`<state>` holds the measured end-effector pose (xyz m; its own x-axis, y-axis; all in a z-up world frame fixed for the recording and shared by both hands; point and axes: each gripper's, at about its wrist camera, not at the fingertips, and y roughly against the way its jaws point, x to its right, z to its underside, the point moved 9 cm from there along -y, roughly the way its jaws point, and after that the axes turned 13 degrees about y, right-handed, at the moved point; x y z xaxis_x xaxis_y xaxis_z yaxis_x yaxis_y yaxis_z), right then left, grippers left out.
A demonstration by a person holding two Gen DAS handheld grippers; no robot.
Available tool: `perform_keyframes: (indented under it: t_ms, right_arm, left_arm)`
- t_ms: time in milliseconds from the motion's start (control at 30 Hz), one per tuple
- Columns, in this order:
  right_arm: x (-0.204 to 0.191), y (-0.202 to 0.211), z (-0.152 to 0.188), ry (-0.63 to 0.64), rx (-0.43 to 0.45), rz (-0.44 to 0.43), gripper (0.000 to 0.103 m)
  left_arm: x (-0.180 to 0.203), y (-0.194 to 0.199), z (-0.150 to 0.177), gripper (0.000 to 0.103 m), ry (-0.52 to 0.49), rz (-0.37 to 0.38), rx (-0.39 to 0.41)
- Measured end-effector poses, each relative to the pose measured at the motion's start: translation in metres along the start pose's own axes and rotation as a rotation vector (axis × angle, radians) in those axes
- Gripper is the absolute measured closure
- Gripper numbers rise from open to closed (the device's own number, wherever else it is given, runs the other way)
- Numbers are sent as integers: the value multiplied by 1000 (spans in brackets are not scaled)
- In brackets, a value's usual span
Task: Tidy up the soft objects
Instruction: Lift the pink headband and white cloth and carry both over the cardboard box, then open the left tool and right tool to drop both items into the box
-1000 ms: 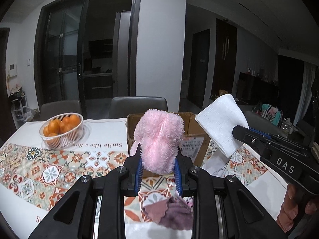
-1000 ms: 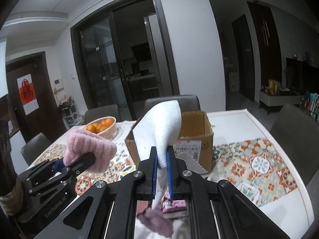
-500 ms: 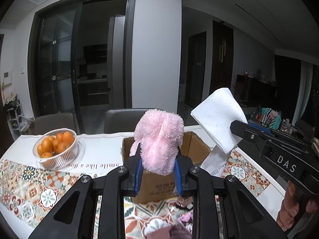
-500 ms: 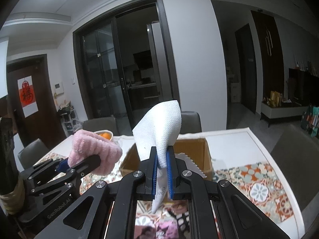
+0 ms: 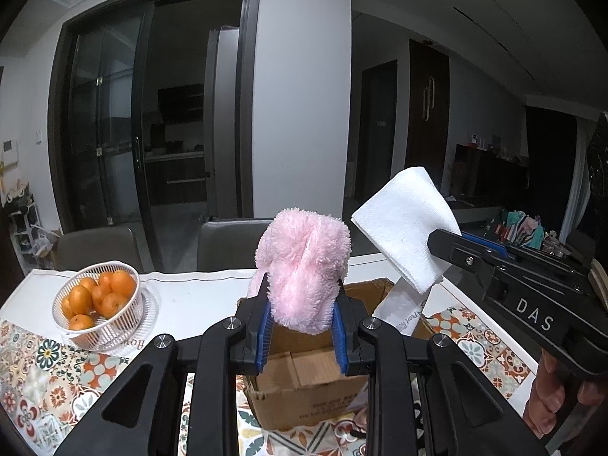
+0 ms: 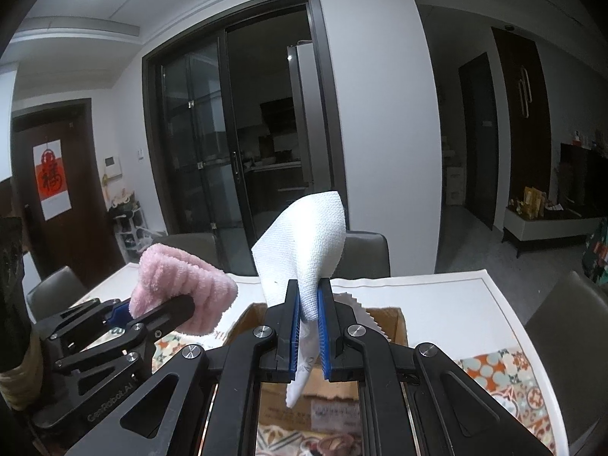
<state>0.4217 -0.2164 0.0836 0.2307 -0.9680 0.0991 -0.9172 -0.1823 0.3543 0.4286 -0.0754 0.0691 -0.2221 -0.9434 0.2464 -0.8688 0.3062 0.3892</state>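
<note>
My left gripper [image 5: 303, 319] is shut on a fluffy pink cloth [image 5: 306, 266], held above the open cardboard box [image 5: 304, 391]. It also shows in the right wrist view [image 6: 182, 296] at the left. My right gripper [image 6: 307, 326] is shut on a white cloth [image 6: 307, 235], held above the same box [image 6: 395, 323]. In the left wrist view the white cloth [image 5: 406, 228] sits just right of the pink one. A white paper sheet [image 5: 399, 307] stands in the box's right side.
A white basket of oranges [image 5: 98, 304] stands at the left on the patterned tablecloth [image 5: 45, 372]. Grey chairs [image 5: 228, 243] line the table's far side. Pinkish cloth [image 6: 334, 444] lies on the table in front of the box.
Both grippers have risen and moved forward over the box with their cloths still held. The box now lies below the fingers and its inside shows.
</note>
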Motion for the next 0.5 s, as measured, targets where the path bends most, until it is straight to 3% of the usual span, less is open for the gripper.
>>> perform_keyframes:
  t_ms: [233, 500]
  right_arm:
    - [5, -34, 12, 5, -51, -12, 93]
    - [15, -74, 53, -24, -159, -42, 93]
  left_arm:
    - [-3, -38, 12, 76, 8, -3, -44]
    - [-6, -81, 44, 76, -1, -16, -130]
